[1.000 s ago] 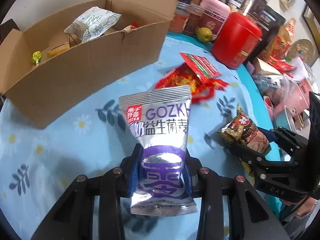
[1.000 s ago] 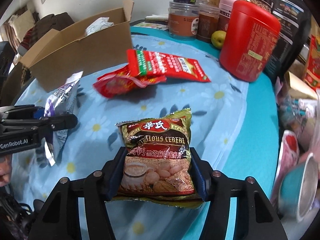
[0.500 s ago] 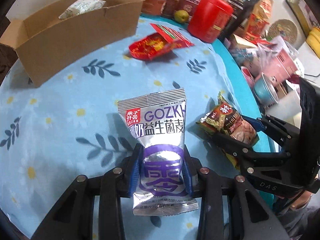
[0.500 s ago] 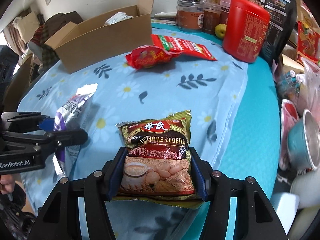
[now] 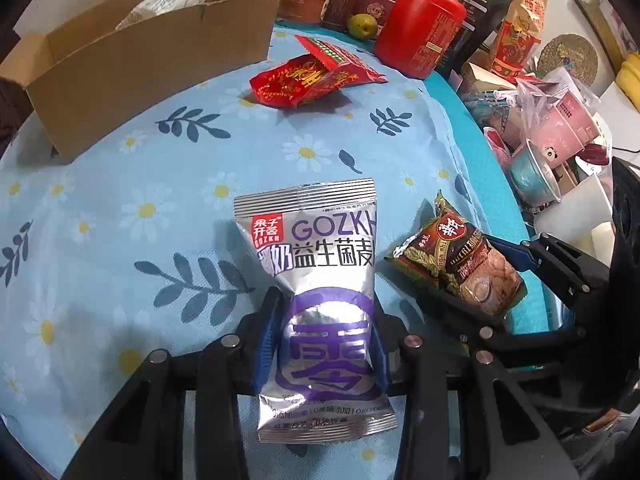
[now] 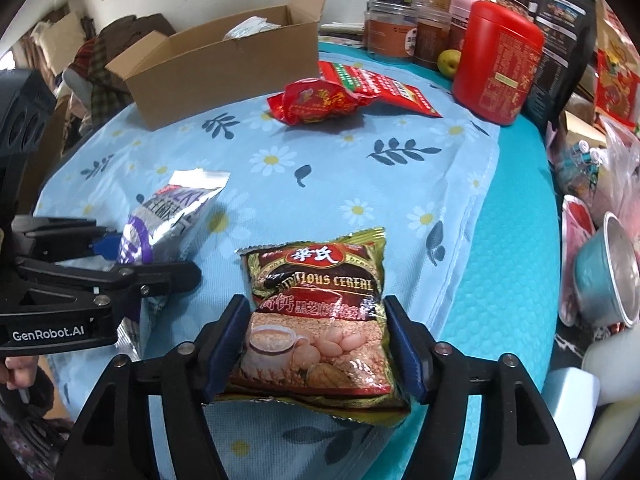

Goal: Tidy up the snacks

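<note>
The silver-and-purple snack packet (image 5: 324,280) stands between the blue pads of the left gripper (image 5: 326,344), which pinch its waist — the film is visibly creased there, so this gripper is clamped on it. Its jaws have just eased open slightly, yet the packet has not slipped. The brown cereal sachet (image 6: 320,312) sits between the pads of the right gripper (image 6: 316,344); those jaws have just been opening by a clearer margin, and the pads now stand at the sachet's edges with little squeeze evident. Whether the hold is firm cannot be told.

A second ago both packets were close to the cardboard box (image 5: 132,64); now they sit well back from it, over the near part of the flowered cloth (image 5: 120,184) on the bench. Judgement: the two items are being brought down here rather than boxed — a release looks imminent. Two red packets (image 5: 316,72) lie untouched near the red canister (image 5: 420,32).
</note>
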### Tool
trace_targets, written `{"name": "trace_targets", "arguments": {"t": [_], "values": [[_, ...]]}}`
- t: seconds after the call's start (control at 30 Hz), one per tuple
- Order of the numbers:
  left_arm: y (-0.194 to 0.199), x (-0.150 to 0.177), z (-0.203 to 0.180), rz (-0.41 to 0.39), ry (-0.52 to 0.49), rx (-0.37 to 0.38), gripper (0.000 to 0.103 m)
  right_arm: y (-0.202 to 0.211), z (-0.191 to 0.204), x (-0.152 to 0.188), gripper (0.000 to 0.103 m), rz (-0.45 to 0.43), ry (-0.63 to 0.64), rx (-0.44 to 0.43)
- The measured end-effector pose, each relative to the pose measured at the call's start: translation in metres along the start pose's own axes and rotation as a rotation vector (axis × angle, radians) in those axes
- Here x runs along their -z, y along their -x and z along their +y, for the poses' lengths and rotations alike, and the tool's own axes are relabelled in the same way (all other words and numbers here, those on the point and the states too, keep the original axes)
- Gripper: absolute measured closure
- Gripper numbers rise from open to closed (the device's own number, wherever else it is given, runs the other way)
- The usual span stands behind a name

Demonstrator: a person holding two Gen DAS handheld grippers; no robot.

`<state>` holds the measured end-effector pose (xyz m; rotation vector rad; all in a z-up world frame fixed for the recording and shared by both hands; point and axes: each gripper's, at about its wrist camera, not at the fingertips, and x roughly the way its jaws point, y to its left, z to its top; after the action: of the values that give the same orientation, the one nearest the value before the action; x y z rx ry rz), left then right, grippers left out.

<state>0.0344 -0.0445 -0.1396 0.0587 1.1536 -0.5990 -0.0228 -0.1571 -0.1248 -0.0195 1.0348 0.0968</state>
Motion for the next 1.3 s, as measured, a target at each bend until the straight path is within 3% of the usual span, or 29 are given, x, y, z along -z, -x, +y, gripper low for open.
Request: {"name": "trace_targets", "arguments": {"t": [0.13,0.47,0.87,1.3], "values": [[0.0,0.002,-0.001,-0.031,-0.018,-0.008,0.064,-0.004,0.004,0.001,0.034,0.004,0.024,0.03],[0.009,0.006,0.003,-0.055,0.001,0.008,0.067,0.003,0.003,0.003,0.054,-0.032,-0.011,0.011],[0.035,0.01,0.008,-0.109,0.021,0.024,0.068,0.019,0.012,0.001,0.058,-0.077,-0.011,-0.01],[0.079,0.007,0.014,-0.234,0.025,0.038,0.068,0.049,0.031,-0.011,0.059,-0.166,0.018,-0.039]]}}
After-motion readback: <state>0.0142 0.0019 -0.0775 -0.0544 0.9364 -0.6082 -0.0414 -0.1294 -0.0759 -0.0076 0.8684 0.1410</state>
